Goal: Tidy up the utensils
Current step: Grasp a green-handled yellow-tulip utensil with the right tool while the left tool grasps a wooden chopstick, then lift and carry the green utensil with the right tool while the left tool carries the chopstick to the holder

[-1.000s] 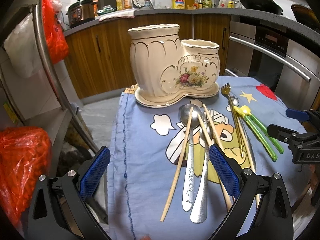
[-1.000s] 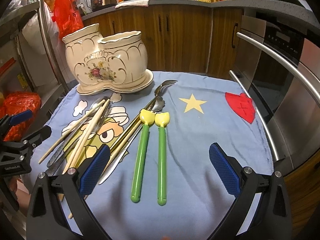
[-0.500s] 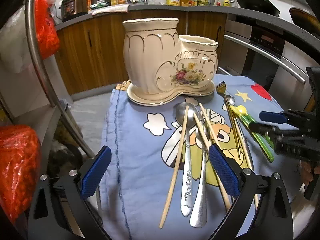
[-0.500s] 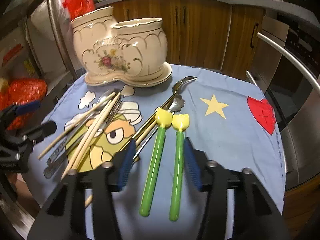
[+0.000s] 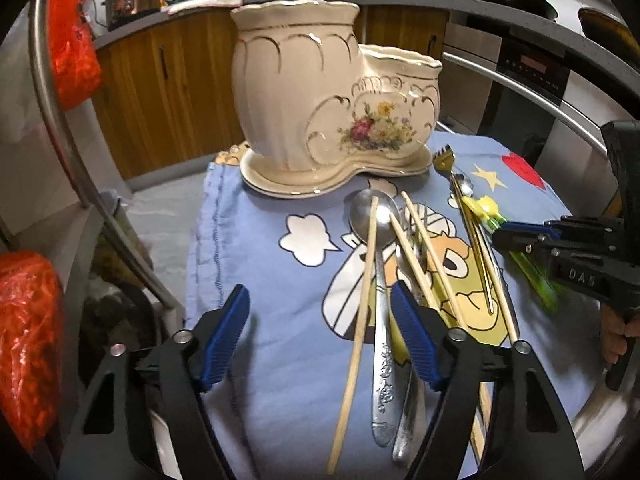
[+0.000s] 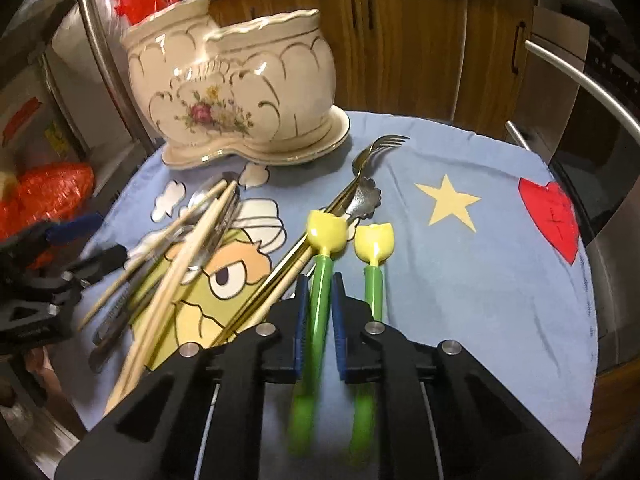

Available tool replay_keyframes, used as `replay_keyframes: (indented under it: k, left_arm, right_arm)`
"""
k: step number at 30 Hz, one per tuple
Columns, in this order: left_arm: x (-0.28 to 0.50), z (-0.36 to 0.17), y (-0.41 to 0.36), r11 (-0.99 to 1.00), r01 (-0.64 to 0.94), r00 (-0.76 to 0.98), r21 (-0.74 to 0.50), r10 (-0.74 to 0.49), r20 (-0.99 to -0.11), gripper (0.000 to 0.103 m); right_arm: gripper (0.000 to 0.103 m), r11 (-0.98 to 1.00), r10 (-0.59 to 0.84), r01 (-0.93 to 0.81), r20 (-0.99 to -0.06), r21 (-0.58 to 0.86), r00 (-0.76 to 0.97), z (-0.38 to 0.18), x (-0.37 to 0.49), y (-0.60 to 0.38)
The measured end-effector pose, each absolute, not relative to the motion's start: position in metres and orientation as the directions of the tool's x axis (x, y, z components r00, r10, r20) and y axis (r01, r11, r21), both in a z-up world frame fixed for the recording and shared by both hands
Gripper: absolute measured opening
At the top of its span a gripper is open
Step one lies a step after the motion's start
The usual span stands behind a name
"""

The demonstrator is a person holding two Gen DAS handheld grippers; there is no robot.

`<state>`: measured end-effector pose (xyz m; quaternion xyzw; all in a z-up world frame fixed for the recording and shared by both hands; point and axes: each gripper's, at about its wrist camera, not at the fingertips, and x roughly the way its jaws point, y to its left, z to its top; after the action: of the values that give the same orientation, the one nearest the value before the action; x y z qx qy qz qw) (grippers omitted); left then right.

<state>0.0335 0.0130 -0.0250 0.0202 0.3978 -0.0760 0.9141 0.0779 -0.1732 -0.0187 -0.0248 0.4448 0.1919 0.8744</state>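
A: What did the right gripper (image 6: 318, 300) have between its blue pads?

B: The green stem of the left tulip-topped utensil (image 6: 318, 280); the jaws were closing, the pads right against the stem on both sides. Its twin, the second tulip utensil (image 6: 374, 258), lay just beside it on the blue cartoon cloth (image 6: 480, 272), outside the jaws.

A: And the left gripper (image 5: 318, 334)?

B: Its jaws were spread but closing, with nothing pinched. They hung over bare cloth and the handle end of one wooden chopstick (image 5: 362, 312); the right pad sat just by the engraved spoon (image 5: 380, 320).

A: Where were the other utensils?

B: Loose on the cloth. More chopsticks (image 5: 424, 264) crossed the spoons over the cartoon face, and a gold-toned fork (image 6: 372, 156) pointed its tines toward the holder.

A: The holder?

B: A cream two-compartment ceramic holder (image 5: 320, 100) with painted flowers stood upright on its saucer at the far edge of the cloth; whether anything was inside could not be told.
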Motion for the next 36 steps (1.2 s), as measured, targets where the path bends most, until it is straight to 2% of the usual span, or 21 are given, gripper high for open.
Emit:
replay_keyframes:
  k: [3,11,13,25,26,28,31,36]
  left_arm:
    - [0.037,-0.027,0.01,0.985,0.168,0.666,-0.027,-0.134,-0.734,0.063]
    - [0.042,-0.031,0.001,0.977,0.208,0.637,-0.036,-0.164,-0.753,0.028]
    - [0.042,-0.033,-0.001,0.976,0.215,0.629,-0.025,-0.158,-0.761,0.024]
    - [0.045,-0.039,-0.005,0.97,0.243,0.613,0.003,-0.151,-0.775,0.021]
    - [0.045,-0.039,-0.006,0.97,0.244,0.613,0.003,-0.152,-0.776,0.019]
    - [0.047,-0.039,-0.003,0.97,0.241,0.61,-0.009,-0.159,-0.776,0.006]
    - [0.048,-0.038,0.003,0.968,0.243,0.6,-0.059,-0.198,-0.775,0.005]
    - [0.04,-0.028,0.005,0.966,0.248,0.626,-0.074,-0.218,-0.748,0.005]
  right_arm:
    - [0.01,0.926,0.319,-0.353,-0.77,0.131,0.553,-0.014,0.076,-0.177]
    - [0.01,0.919,0.344,-0.367,-0.753,0.147,0.56,-0.008,0.072,-0.182]
    - [0.01,0.917,0.349,-0.37,-0.751,0.149,0.561,-0.006,0.071,-0.185]
    - [0.01,0.9,0.393,-0.394,-0.739,0.187,0.547,-0.004,0.066,-0.188]
    - [0.01,0.896,0.401,-0.401,-0.738,0.192,0.543,-0.004,0.065,-0.187]
    - [0.01,0.888,0.419,-0.412,-0.732,0.206,0.537,-0.003,0.064,-0.187]
    - [0.01,0.878,0.442,-0.423,-0.72,0.224,0.535,0.0,0.061,-0.187]
    - [0.01,0.878,0.449,-0.418,-0.702,0.233,0.553,0.005,0.059,-0.19]
